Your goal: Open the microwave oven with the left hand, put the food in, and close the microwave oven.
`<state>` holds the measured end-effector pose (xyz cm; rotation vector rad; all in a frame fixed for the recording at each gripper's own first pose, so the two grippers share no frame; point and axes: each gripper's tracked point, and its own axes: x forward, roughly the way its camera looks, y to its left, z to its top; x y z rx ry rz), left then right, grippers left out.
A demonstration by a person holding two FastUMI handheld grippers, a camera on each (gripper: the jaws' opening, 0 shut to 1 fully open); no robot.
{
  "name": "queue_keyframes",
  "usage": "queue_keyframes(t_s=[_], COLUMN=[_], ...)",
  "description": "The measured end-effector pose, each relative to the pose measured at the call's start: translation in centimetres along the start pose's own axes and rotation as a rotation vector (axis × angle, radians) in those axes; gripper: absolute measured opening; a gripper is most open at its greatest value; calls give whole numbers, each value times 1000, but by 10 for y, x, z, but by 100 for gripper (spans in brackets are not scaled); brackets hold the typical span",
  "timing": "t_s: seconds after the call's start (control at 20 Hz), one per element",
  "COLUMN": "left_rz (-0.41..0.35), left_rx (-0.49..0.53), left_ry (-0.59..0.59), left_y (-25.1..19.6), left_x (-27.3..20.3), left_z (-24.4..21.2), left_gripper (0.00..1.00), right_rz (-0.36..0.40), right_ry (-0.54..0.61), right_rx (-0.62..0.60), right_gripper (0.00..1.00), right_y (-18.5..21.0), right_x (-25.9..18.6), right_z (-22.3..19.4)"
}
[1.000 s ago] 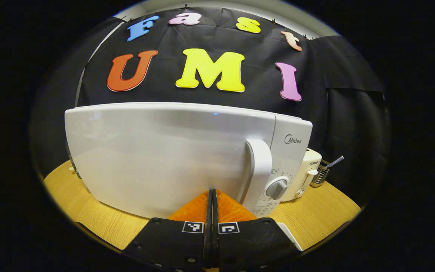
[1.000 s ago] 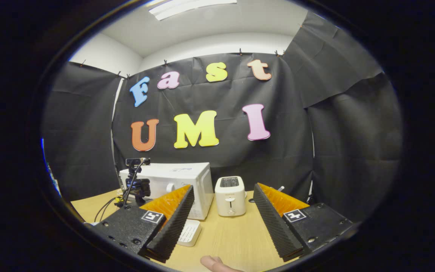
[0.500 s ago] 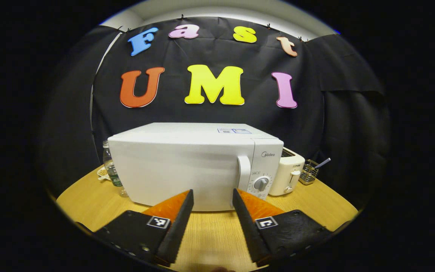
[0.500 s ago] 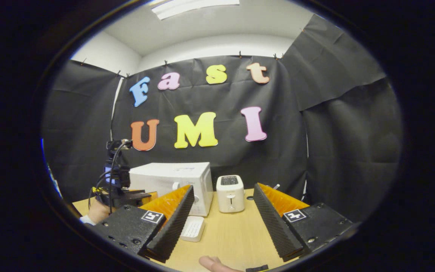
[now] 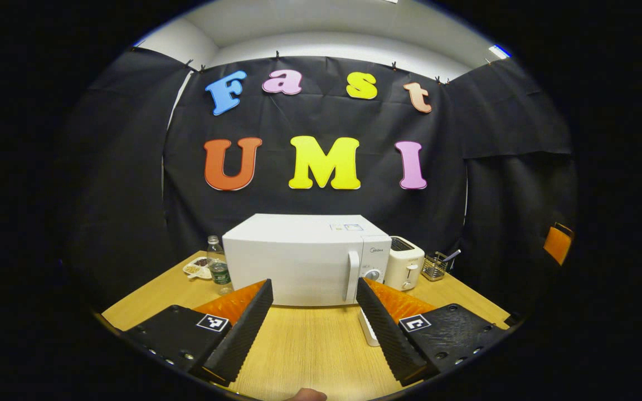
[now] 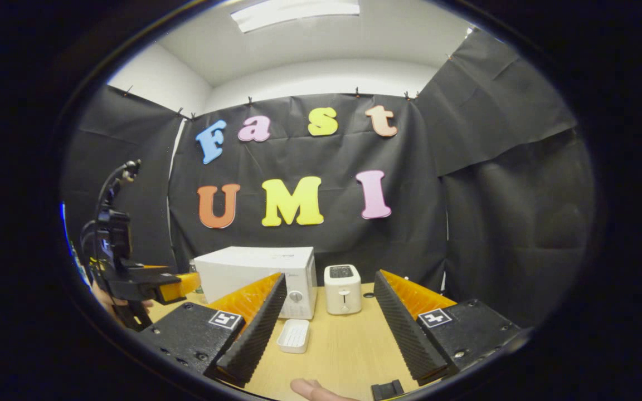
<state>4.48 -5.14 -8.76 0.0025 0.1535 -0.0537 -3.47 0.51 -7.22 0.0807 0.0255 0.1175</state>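
The white microwave (image 5: 298, 262) stands at the back of the wooden table (image 5: 310, 345) with its door shut and its handle (image 5: 353, 275) upright on the right side. My left gripper (image 5: 314, 284) hovers well in front of it, open, with nothing between its fingers. In the right gripper view the microwave (image 6: 254, 273) is farther off, and the left gripper (image 6: 154, 281) hangs at the left with a hand under it. My right gripper (image 6: 330, 278) is open and holds nothing. A small dish of food (image 5: 198, 268) lies left of the microwave.
A white toaster (image 5: 404, 263) and a wire utensil basket (image 5: 436, 266) stand right of the microwave. A plastic bottle (image 5: 219, 273) is at its left. A white ridged tray (image 6: 293, 336) lies on the table in front. A thumb (image 6: 312, 389) shows at the bottom edge.
My left gripper was shut right against the microwave door; it has opened and pulled well back and upward. The door stays shut. My right gripper stayed open and drew back slightly.
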Motion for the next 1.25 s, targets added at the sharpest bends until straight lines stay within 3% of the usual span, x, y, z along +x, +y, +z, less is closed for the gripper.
queue_keyframes(t_s=[0.15, 0.2, 0.25, 0.3, 0.35, 0.4, 0.65, 0.7, 0.75, 0.8, 0.85, 0.9, 1.25], left_rz=[5, -4, -9, -11, -13, -9, 48, 48, 41, 35, 32, 21, -2], left_rx=[27, 19, 8, -1, -5, -6, -4, -4, 4, 8, 6, 6, -8], left_ry=[-56, -68, -78, -90, -99, -109, -181, -185, -180, -170, -168, -173, -156], left_y=[5, 4, 5, 7, 9, 13, 30, 28, 23, 20, 20, 18, 11], left_x=[-38, -48, -58, -66, -76, -84, -118, -119, -120, -120, -122, -122, -119], left_z=[23, 29, 32, 37, 39, 41, 41, 40, 36, 33, 32, 33, 23], left_gripper=[95, 95, 95, 95, 95, 95, 95, 94, 93, 93, 81, 93, 93], right_rz=[5, 8, 9, 9, 9, 16, 48, 52, 61, 70, 82, 89, 81], right_ry=[-10, -11, -15, -16, -20, -30, -43, -39, -37, -33, -29, -27, 5], right_rx=[-9, -10, -11, -11, -7, 0, -16, -16, -16, -17, -18, -16, -3], right_gripper=[89, 100, 100, 89, 100, 89, 89, 100, 100, 89, 100, 100, 100], right_y=[11, 15, 18, 20, 21, 25, 38, 41, 44, 48, 51, 53, 48], right_x=[-10, -13, -14, -16, -19, -22, -31, -32, -33, -34, -34, -34, -28], right_z=[5, 6, 8, 10, 11, 16, 17, 16, 14, 14, 13, 13, 0])
